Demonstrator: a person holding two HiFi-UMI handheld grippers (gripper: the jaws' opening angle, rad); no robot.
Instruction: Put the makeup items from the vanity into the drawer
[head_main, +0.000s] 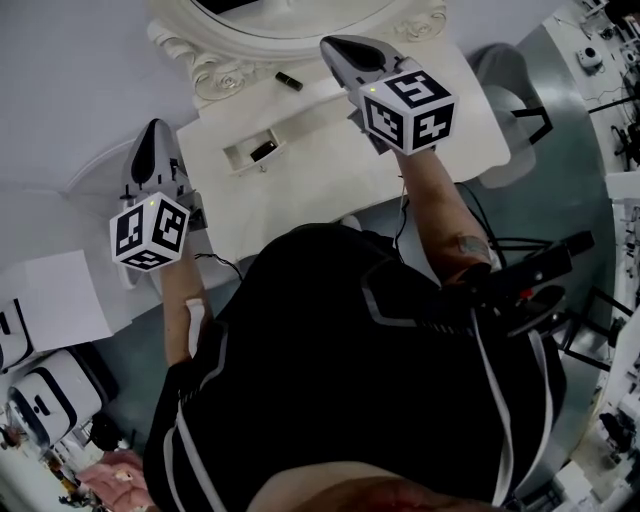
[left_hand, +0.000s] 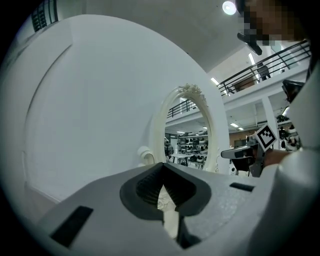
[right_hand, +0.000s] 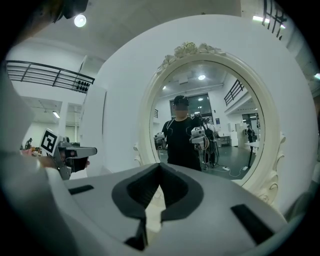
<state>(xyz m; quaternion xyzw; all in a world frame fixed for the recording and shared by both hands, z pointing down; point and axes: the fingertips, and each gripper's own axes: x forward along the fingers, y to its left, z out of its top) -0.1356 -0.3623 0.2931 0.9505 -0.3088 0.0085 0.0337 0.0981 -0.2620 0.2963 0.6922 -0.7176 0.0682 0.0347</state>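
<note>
The left tool (head_main: 153, 132) hangs beside the counter's (head_main: 330, 175) left edge, jaws together with nothing between them; just right of it a small drawer (head_main: 240, 157) stands open, a dark item (head_main: 263, 150) lying inside; further right a dark tube (head_main: 289, 81) lies on the counter near the mirror (head_main: 215, 68) frame; the right tool (head_main: 338, 48) is held above the counter's back, facing the mirror, jaws closed and empty.
</note>
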